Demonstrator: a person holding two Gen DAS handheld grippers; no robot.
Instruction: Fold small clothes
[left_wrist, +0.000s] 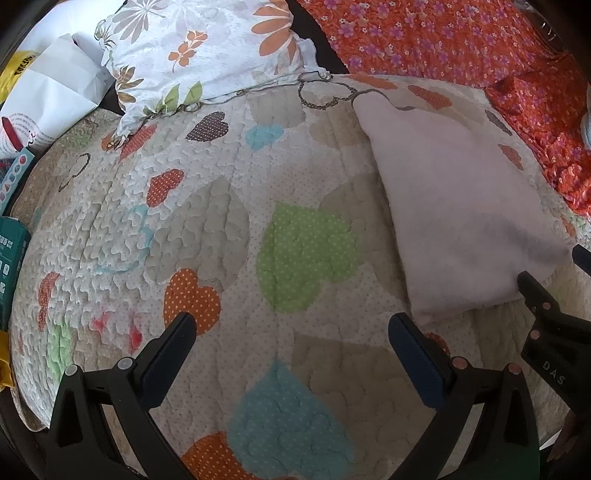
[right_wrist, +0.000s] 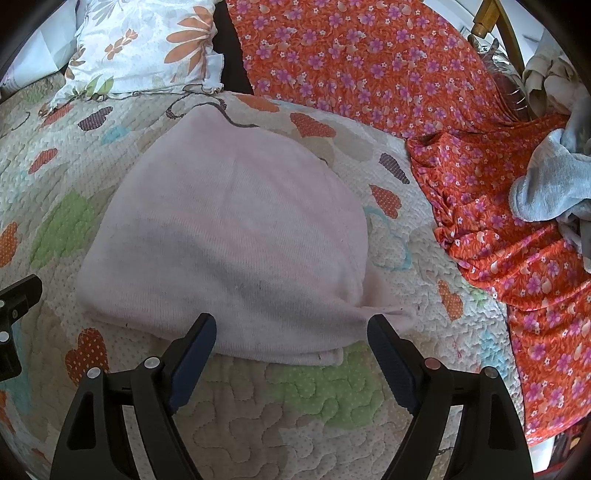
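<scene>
Pink cloth lies folded on the quilt, layered edges toward the claws; one corner is pulled into a twisted point at its right near end. Surface ribbed, faint grey smudges across the middle.

Right claw: jaws apart, empty, hovering just over the cloth's near edge. Left finger sits above the folded hem, right finger beside the twisted corner. Contact with the cloth cannot be told.

Left claw: jaws apart, empty, over bare quilt. The cloth lies to its right, near the right fingertip. In the left wrist view the right claw shows at the cloth's near corner; white letters "DAS" readable on its body.

Quilt: cream, stitched, hearts in green, orange, blue, brown.

Floral pillow at the far left edge of the quilt. Orange flowered fabric along the far and right side. Grey-white fleece heaped on it at far right.

Left edge: white paper bag with small print, too small to read; teal box, label unreadable.
</scene>
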